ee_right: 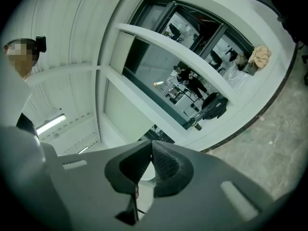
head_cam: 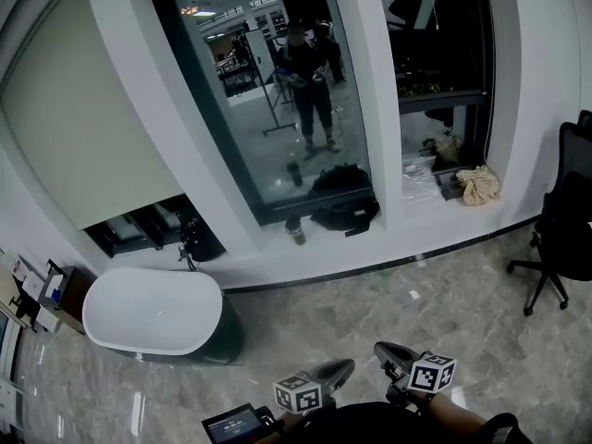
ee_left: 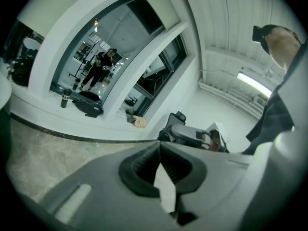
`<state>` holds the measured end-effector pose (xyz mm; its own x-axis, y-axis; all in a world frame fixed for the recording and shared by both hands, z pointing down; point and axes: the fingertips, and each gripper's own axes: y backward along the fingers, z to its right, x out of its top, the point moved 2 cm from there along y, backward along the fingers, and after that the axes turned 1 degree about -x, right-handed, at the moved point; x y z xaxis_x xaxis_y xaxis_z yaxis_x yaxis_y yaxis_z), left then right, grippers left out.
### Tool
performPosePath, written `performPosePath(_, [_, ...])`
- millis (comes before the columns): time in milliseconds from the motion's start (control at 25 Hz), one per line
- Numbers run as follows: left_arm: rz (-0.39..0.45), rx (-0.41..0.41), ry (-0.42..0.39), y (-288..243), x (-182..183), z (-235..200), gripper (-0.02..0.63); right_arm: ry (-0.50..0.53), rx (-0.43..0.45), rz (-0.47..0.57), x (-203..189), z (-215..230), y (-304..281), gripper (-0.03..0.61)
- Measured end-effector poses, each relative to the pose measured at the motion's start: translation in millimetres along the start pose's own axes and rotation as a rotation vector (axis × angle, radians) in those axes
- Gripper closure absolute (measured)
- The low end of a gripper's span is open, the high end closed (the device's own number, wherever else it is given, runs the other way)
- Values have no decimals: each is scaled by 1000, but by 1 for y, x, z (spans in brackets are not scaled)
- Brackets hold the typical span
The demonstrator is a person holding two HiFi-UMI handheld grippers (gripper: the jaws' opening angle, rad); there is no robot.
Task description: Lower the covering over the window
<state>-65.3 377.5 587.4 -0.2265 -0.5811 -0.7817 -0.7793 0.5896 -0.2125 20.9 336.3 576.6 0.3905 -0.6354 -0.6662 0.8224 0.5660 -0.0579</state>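
A beige roller blind (head_cam: 83, 128) hangs most of the way down over the left window, leaving a dark gap at its foot. The tall middle window (head_cam: 277, 91) stands uncovered and mirrors a person in dark clothes. Only a short strip of blind (ee_left: 161, 4) shows at its top in the left gripper view. Both grippers are low in the head view, well back from the windows. My left gripper (head_cam: 344, 369) (ee_left: 160, 146) is shut with nothing in it. My right gripper (head_cam: 382, 350) (ee_right: 151, 143) is shut and empty too.
A white bathtub (head_cam: 153, 308) stands on the marble floor under the left window. On the sill are a black bag (head_cam: 344, 206), a bottle (head_cam: 296, 231) and a beige cloth (head_cam: 479, 185). A black office chair (head_cam: 564, 229) is at the right.
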Motion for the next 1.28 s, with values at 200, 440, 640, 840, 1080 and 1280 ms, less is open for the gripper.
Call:
performPosePath(200, [3,-18,28,-40,-13,12,611,5,-19,-25,14,28,24,572])
performPosePath(440, [-7,-9,55,-67,-11,8,611,-10,-16,-25,29,49,31,571])
performPosePath(640, [-53,-19,53,-90,2,-14,611,-60,-49,3,43,82,15,572])
performPosePath(840, [-93,-66,54,-131,32,-66,611,-63,-107,43,76,125,-25,571])
performPosePath(1080, [-115,-152,24,-178,110,-134,611,-11,-153,79,141,154,-100,571])
performPosePath(1280, [-104,-146,39,-201,158,-195,611,-5,-128,154,194,178,-163,571])
